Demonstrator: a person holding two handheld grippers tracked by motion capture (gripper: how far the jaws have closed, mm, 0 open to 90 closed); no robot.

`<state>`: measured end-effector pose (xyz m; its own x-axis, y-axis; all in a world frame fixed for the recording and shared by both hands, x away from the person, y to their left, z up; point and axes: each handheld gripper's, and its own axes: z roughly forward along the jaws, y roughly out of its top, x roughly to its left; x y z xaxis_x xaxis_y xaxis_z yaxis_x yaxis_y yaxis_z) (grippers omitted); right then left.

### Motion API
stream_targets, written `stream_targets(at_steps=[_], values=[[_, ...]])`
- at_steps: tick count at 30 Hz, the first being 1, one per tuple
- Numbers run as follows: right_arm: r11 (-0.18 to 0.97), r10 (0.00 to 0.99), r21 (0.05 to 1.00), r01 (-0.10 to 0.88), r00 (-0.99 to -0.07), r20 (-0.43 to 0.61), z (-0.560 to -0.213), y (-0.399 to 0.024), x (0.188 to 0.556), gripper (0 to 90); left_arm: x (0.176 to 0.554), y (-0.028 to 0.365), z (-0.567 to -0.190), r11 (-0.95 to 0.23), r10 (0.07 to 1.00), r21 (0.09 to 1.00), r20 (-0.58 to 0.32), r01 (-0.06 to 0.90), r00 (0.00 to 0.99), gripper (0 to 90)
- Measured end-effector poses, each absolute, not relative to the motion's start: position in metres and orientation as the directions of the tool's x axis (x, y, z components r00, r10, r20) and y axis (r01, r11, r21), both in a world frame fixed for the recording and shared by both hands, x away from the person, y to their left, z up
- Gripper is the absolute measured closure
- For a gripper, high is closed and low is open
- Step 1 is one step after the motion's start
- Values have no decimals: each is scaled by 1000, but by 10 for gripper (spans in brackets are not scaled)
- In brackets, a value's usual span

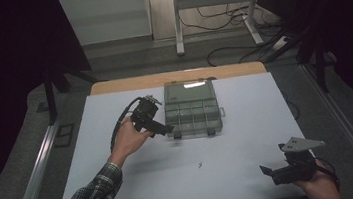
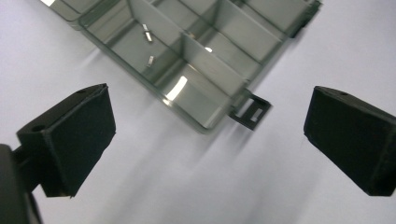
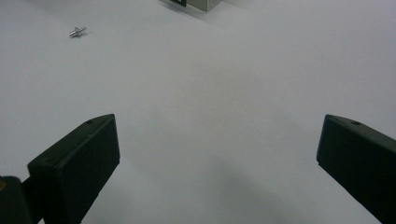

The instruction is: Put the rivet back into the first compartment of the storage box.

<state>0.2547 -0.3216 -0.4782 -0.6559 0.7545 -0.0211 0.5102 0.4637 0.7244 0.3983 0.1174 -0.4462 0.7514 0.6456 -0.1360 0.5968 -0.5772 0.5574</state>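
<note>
A clear plastic organizer box with several compartments lies open at the middle of the white table. In the left gripper view the box holds two small metal pins in one compartment, and a black latch juts from its front edge. My left gripper hovers at the box's front left corner, open, with nothing between its pads. My right gripper rests low at the table's front right, open and empty. A loose metal pin lies on the table between the two.
The box's lid lies flat behind it. A strip of wooden tabletop shows at the far edge. A metal rail runs along the left side, and a desk frame with cables stands on the floor beyond.
</note>
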Motion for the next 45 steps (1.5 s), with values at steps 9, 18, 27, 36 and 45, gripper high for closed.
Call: stream_targets(at_steps=[9, 18, 27, 36, 45], values=[[464, 755, 725, 510, -655, -23, -478, -322, 255, 0, 366, 113, -442, -625, 604, 551, -108, 554, 789, 0], [468, 755, 721, 511, -655, -26, -479, -321, 255, 0, 340, 100, -452, -652, 597, 525, -90, 548, 797, 3], [473, 755, 718, 512, -655, -30, -479, -321, 255, 0, 330, 70, -473, -699, 538, 491, -118, 520, 835, 2], [478, 754, 712, 515, -656, -32, -480, -321, 255, 0, 327, 44, -483, -741, 485, 472, -115, 477, 867, 43], [479, 754, 709, 517, -656, -31, -480, -320, 255, 0, 326, 19, -492, -789, 425, 440, -112, 429, 898, 200]])
